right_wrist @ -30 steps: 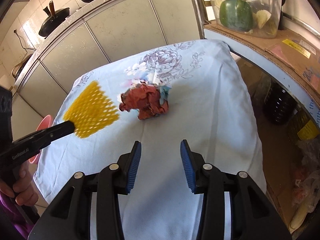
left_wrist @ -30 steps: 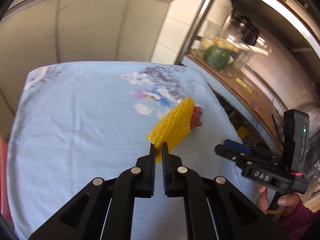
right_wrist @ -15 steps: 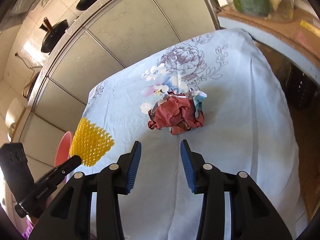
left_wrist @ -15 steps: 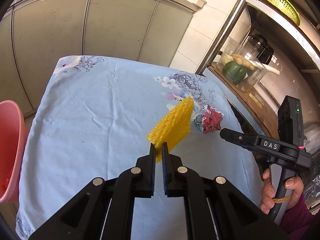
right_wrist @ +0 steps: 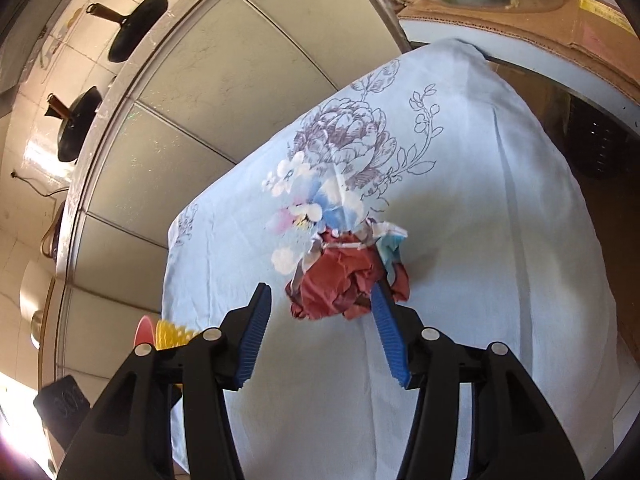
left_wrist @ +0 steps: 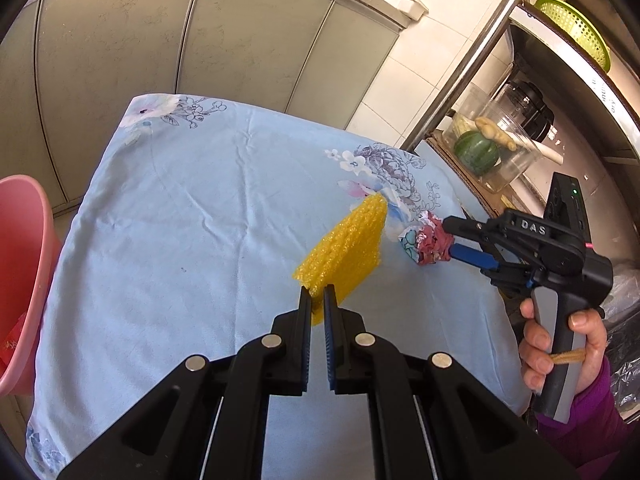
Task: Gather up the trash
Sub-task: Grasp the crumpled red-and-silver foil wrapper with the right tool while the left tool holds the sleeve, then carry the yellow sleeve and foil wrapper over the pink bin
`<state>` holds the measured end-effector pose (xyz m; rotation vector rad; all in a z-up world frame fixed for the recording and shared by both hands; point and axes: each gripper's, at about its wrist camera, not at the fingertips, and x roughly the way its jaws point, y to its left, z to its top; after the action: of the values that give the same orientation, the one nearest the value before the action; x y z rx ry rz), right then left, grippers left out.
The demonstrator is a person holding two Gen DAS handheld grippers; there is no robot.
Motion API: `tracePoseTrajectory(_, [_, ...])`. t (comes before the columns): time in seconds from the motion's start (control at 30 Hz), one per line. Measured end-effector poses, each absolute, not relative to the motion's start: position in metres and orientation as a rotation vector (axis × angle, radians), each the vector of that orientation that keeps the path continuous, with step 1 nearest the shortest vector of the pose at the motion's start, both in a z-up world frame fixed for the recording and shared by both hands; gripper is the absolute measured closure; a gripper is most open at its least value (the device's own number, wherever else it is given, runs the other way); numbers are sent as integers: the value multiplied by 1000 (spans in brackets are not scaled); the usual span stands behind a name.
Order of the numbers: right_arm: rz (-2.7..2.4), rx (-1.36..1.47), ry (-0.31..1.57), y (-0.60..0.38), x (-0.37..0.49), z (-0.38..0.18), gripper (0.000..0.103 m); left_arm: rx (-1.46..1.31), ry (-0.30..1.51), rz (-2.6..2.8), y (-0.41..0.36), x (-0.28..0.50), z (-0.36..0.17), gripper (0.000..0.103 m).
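Left gripper [left_wrist: 316, 294] clamps the yellow foam net [left_wrist: 344, 254] above the counter [left_wrist: 180, 220], while the right gripper [right_wrist: 320, 298], just widened and gripping nothing, must straddle the crumpled paper wad [right_wrist: 344, 284] at twelve o'clock before squeezing.

Counting by kind. Two grippers are showing: the left gripper [left_wrist: 316, 294] and the right gripper [right_wrist: 320, 296]. Two pieces of trash are showing: one yellow foam net [left_wrist: 344, 256] sitting between the left gripper's fingertips, and one crumpled red paper ball [right_wrist: 348, 280] lying just ahead of the right gripper's tips. One floral tablecloth [left_wrist: 192, 216] is lying beneath both grippers. One pink basin [left_wrist: 20, 272] is standing off to the left gripper's left. Two black pans [right_wrist: 136, 28] are hanging on the wall far ahead-left of the right gripper.
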<state>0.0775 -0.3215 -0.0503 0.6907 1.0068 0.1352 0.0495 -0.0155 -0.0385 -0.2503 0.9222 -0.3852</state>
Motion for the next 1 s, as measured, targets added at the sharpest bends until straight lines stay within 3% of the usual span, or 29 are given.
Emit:
tracePoseTrajectory(0.7, [50, 295, 942, -288, 103, -49, 50, -270, 926, -348, 2, 49, -44, 97])
tracePoseTrajectory(0.8, [63, 271, 928, -285, 100, -48, 56, -261, 918, -339, 1, 48, -42, 97])
tracePoseTrajectory(0.87, [76, 258, 916, -283, 96, -45, 67, -252, 911, -329, 0, 48, -41, 97])
tracePoseTrajectory(1.0, [117, 228, 911, -273, 90, -40, 67, -232, 899, -311, -1, 46, -39, 97])
